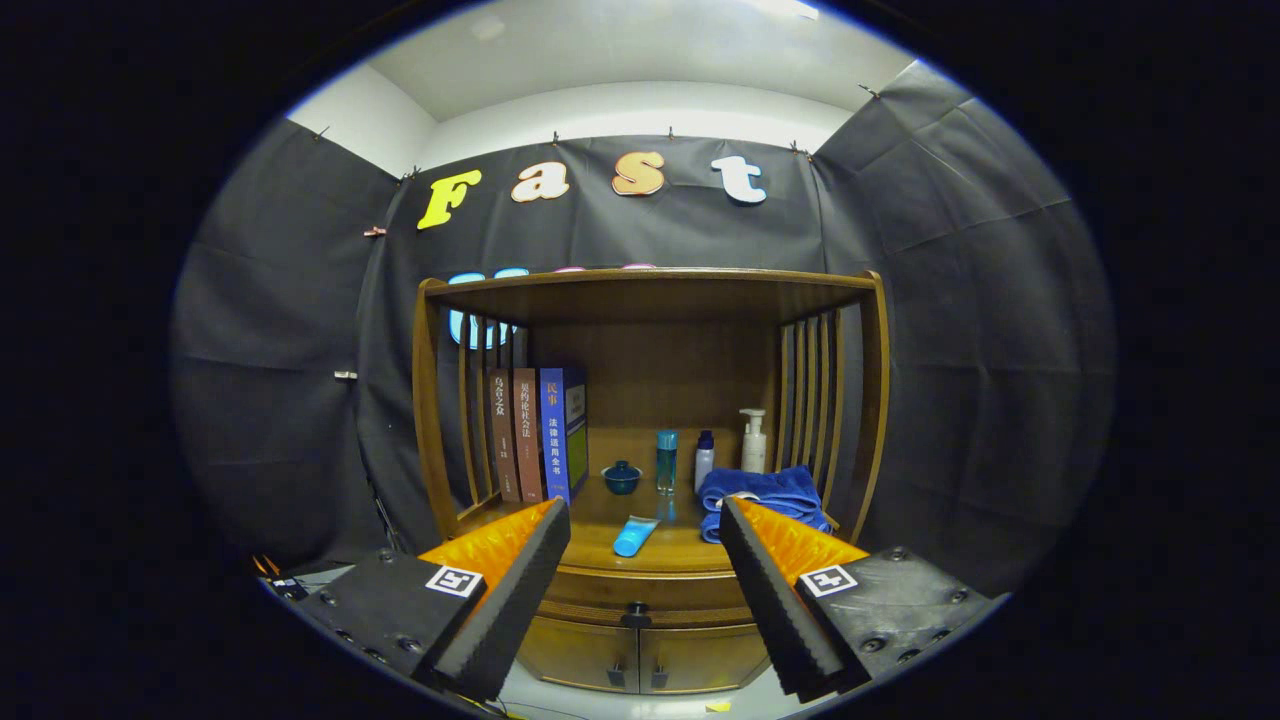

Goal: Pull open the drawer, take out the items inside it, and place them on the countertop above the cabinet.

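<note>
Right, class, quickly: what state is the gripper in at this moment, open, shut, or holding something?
Gripper: open, fingers spread wide, holding nothing, well short of the drawer knob, which shows between them.

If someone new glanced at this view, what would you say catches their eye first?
Probably the wooden cabinet straight ahead, its countertop holding upright books on one side and a folded blue towel on the other. A light blue tube lies near the front edge, with small bottles behind it. The hand-held gripper hangs open before the drawer knob, touching nothing.
</note>
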{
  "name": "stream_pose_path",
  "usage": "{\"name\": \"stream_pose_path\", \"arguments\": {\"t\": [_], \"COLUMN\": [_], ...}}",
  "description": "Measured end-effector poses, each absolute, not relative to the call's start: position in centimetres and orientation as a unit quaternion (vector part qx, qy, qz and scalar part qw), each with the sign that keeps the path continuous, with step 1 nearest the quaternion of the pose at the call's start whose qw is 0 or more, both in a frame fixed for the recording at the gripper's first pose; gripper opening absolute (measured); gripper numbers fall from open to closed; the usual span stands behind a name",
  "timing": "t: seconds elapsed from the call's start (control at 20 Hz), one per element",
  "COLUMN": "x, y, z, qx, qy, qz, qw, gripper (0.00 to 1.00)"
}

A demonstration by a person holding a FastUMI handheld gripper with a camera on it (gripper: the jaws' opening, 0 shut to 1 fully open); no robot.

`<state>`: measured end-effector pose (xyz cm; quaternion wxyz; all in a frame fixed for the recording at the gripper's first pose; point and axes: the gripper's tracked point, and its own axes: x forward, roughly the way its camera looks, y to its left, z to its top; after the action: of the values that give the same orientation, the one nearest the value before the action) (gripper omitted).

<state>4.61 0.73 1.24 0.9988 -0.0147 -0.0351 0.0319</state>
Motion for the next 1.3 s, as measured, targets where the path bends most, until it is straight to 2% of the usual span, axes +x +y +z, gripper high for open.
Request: {"name": "stream_pose_path", "arguments": {"t": [1.3], "x": [4.88], "y": [0.17], "z": [0.74], "qx": [-0.009], "qy": [-0.030], "qz": [0.027], "qw": [0.999], "gripper": [0.99]}}
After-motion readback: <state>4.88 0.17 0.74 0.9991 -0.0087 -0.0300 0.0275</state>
